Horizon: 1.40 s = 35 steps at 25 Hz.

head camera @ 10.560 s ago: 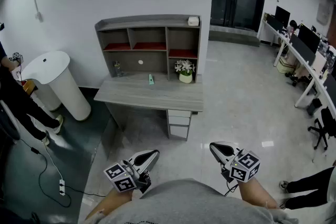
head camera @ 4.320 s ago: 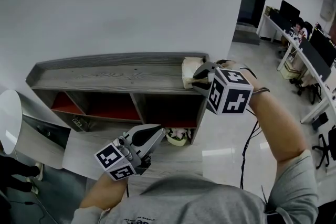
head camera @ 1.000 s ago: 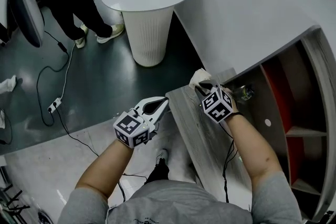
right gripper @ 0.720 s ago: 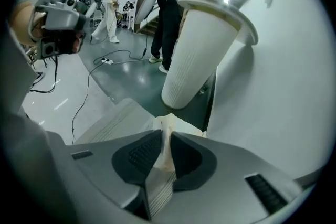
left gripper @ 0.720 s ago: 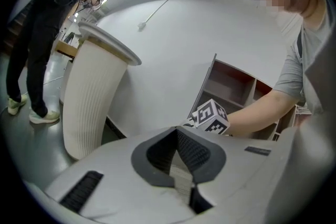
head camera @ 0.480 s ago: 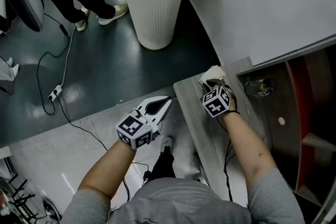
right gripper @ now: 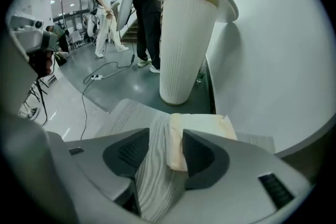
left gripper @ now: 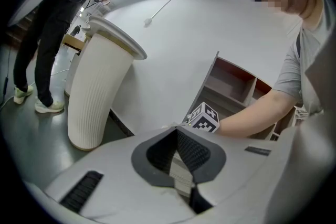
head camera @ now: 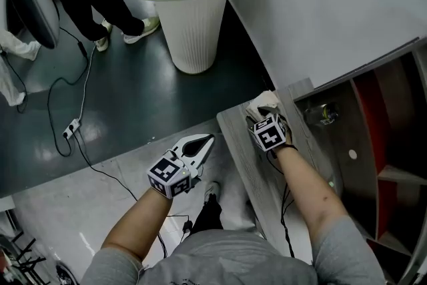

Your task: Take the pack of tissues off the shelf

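Right gripper (head camera: pixel 258 114) is over the far corner of the surface (head camera: pixel 248 167), close to the wall (head camera: pixel 333 3). Its fingers (right gripper: pixel 205 155) are opening around the pack of tissues (head camera: pixel 262 101). The pack lies flat on the wood, well off the shelf (head camera: pixel 393 110). In the right gripper view it leans against one finger, and bare grain shows beside the other. I read no squeeze on it.

To finish cleanly, I'd let the fingers go fully wide. Then I'd draw back straight along their own line before lifting. The pack is soft and sits near the edge, so a sideways drag could nudge it off.

Left gripper (head camera: pixel 208 140) hangs beside the surface over the floor (head camera: pixel 133 110). Its fingers are tip to tip with nothing in them. It has no part in this step.
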Available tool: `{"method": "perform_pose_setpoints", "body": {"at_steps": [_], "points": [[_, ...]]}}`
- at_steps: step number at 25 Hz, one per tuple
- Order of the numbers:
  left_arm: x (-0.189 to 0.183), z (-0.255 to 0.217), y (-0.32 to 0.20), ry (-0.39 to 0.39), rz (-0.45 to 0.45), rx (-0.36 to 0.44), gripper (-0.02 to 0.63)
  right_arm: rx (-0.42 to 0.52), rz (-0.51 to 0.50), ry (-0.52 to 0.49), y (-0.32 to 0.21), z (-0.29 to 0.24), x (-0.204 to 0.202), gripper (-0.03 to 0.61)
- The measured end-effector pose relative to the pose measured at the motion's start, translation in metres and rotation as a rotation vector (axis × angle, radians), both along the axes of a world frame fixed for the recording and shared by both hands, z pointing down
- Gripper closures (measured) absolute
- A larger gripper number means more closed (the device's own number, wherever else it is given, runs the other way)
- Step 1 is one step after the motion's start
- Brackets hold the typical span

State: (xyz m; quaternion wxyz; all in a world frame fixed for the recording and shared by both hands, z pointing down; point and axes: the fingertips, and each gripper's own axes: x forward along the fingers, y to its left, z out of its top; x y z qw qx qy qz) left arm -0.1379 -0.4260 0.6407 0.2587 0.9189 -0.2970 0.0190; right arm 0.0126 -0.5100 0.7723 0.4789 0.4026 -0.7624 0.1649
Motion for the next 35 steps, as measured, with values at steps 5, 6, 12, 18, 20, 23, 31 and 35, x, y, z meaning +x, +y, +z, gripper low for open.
{"method": "perform_pose_setpoints", "body": {"at_steps": [5,6,12,18,20,23,31,35], "points": [[0.009,-0.031,0.011,-0.003,0.049,0.06,0.603,0.066,0.003,-0.094,0.009,-0.051,-0.01,0.339],[0.012,-0.038,0.012,0.003,0.054,0.071,0.603,0.087,0.007,-0.114,0.011,-0.066,-0.011,0.34],[0.027,-0.087,0.023,0.03,0.09,0.12,0.603,0.191,0.025,-0.216,0.034,-0.156,-0.007,0.339],[0.041,-0.145,0.031,0.054,0.131,0.188,0.603,0.289,0.062,-0.288,0.066,-0.239,0.018,0.341],[0.047,-0.163,0.038,0.061,0.143,0.204,0.603,0.326,0.066,-0.303,0.081,-0.265,0.028,0.342],[0.056,-0.187,0.055,0.064,0.171,0.236,0.604,0.38,0.08,-0.328,0.108,-0.3,0.044,0.357],[0.1,-0.247,0.102,0.099,0.261,0.308,0.604,0.506,0.134,-0.376,0.19,-0.365,0.097,0.426],[0.128,-0.272,0.136,0.111,0.306,0.342,0.604,0.562,0.167,-0.402,0.238,-0.39,0.124,0.453]]}}
